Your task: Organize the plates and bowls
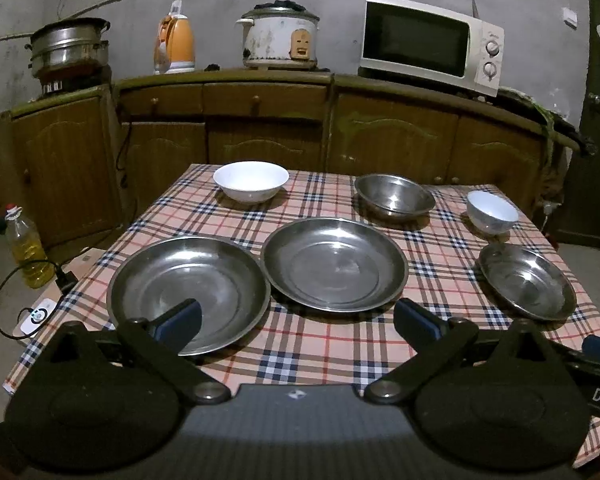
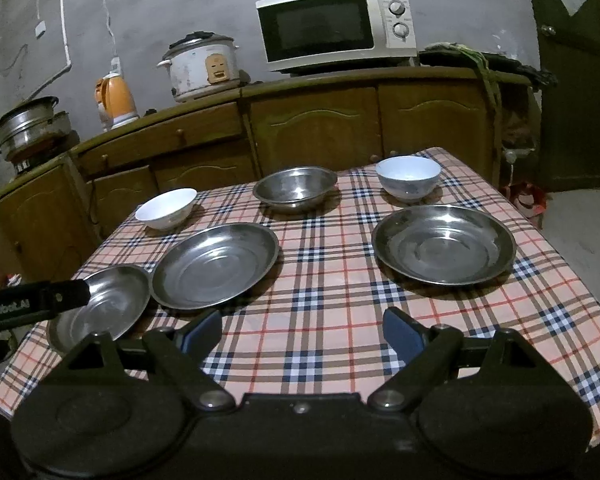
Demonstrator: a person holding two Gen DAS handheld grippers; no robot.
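Steel and white crockery lies spread over a surface (image 1: pixel 332 344) draped in a peach, navy and white checked cloth. Nearest on the left rests a wide, shallow round steel plate (image 1: pixel 188 292), and a second shallow steel plate (image 1: pixel 334 264) sits just beside it, their rims almost touching. A third, smaller steel plate (image 1: pixel 526 282) lies well apart on the right side. Along the far row stand a wide white ceramic bowl (image 1: pixel 251 181) on the left, a deep steel bowl (image 1: pixel 394 196) in the middle, and a small white bowl with a faint blue pattern (image 1: pixel 492 212) on the right, just behind the smaller steel plate.

Both claws hover above the near edge, tilted downward. The left claw (image 1: pixel 298 318) stands wide, nothing between its blue pads; its left pad overlaps the near rim of the left plate in the left wrist view, though contact cannot be told. The right claw (image 2: pixel 302 330) also gapes wide over bare cloth, holding nothing, between the middle and right-hand plates.

Behind the surface runs a brown wooden cabinet (image 1: pixel 392 136) carrying a white microwave oven (image 1: pixel 432 44), a worn white rice cooker (image 1: pixel 280 38), an orange electric kettle (image 1: pixel 176 46) and stacked steel pots (image 1: pixel 70 46)
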